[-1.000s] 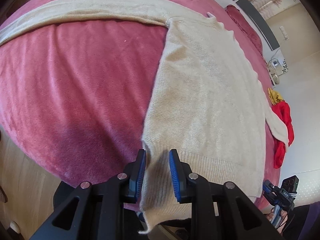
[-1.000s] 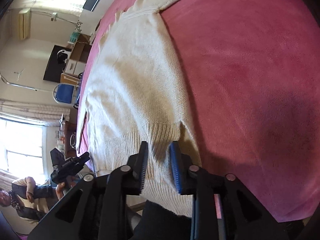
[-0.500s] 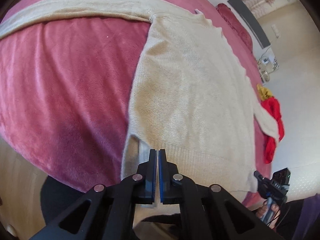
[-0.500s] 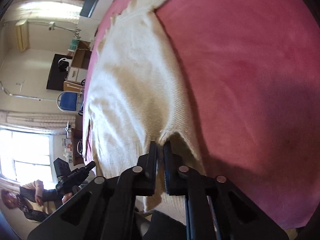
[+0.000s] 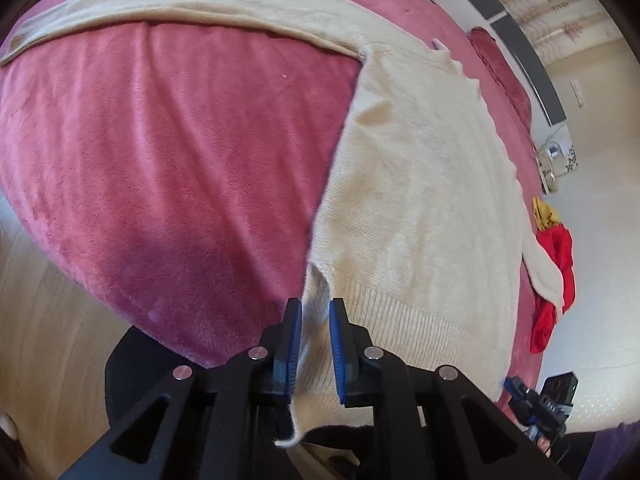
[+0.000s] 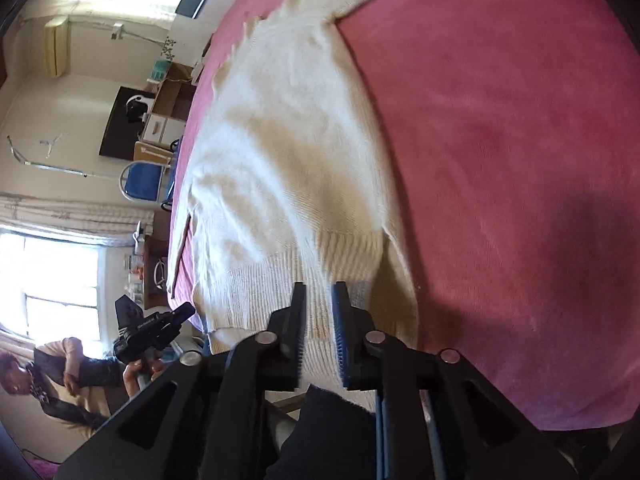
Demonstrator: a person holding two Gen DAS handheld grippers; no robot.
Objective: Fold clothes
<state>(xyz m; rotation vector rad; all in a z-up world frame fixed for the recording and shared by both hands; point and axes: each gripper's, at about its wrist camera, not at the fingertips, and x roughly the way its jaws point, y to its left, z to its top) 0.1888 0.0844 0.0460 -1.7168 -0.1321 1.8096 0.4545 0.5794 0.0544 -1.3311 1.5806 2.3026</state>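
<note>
A red garment (image 5: 554, 276) and a yellow one (image 5: 543, 213) lay at the far edge of the pink bedspread (image 5: 168, 152), and a person (image 6: 60, 368) stood beyond the bed, none obstructing my work. The cream sweater (image 5: 416, 200) lay flat, long axis running from the ribbed hem (image 5: 404, 320) nearest me to the neckline, one sleeve (image 5: 168, 4) extended sideways. My left gripper (image 5: 313, 328) and right gripper (image 6: 320, 316) both stood parted over the hem, gripping nothing.

A cream knitted sweater (image 5: 420, 200) with ribbed hem lies on a plush, velvety pink blanket (image 5: 180, 160) above pale wood flooring (image 5: 48, 340).
</note>
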